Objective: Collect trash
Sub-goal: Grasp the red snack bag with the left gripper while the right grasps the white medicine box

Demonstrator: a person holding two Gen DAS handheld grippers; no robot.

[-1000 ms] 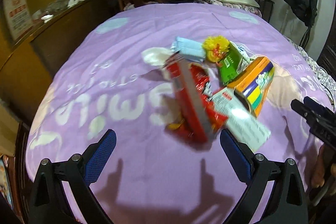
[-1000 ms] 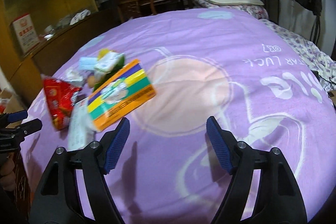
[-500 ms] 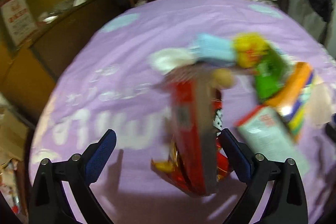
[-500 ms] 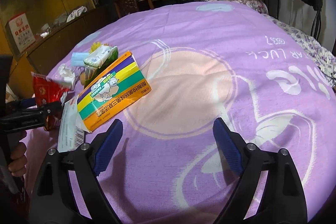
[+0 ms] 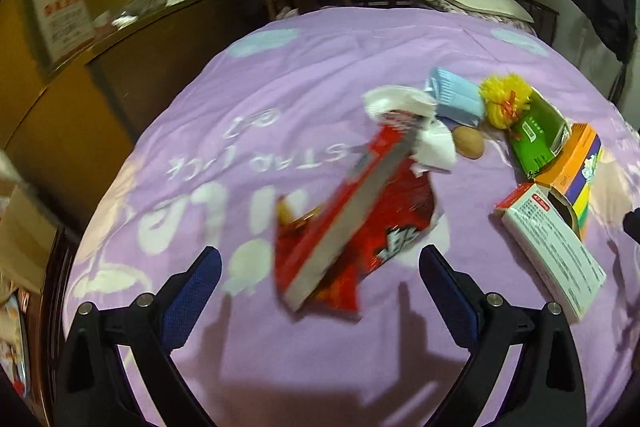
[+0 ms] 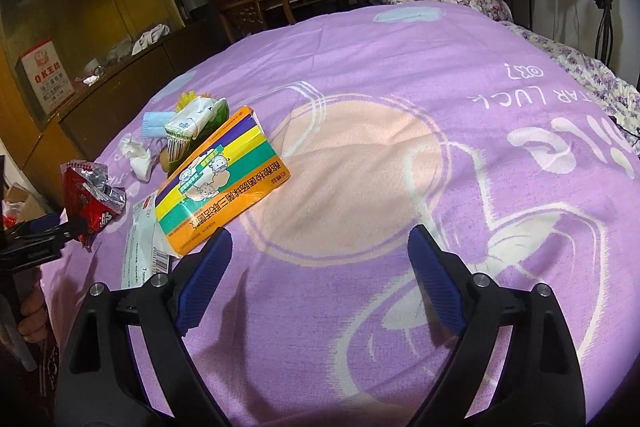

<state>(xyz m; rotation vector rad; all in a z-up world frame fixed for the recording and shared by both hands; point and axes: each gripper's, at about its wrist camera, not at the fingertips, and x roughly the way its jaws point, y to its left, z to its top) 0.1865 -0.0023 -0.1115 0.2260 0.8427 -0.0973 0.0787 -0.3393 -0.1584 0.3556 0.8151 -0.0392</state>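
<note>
**Trash heaped on the purple bedspread, both grippers empty**

Seen from the left wrist, the left gripper (image 5: 320,291) stands wide open with nothing held; the crumpled red foil snack bag (image 5: 352,223) lies on the purple printed bedspread (image 5: 240,107) just ahead, possibly partly between the blue pads, though blur makes that unclear. Beyond it sit white crumpled tissue (image 5: 404,107), a green packet (image 5: 538,137) and a white paper box (image 5: 556,247).

From the right wrist, the right gripper (image 6: 318,283) is opening wide, empty, the orange striped carton (image 6: 218,191) just beside its left finger.
</note>
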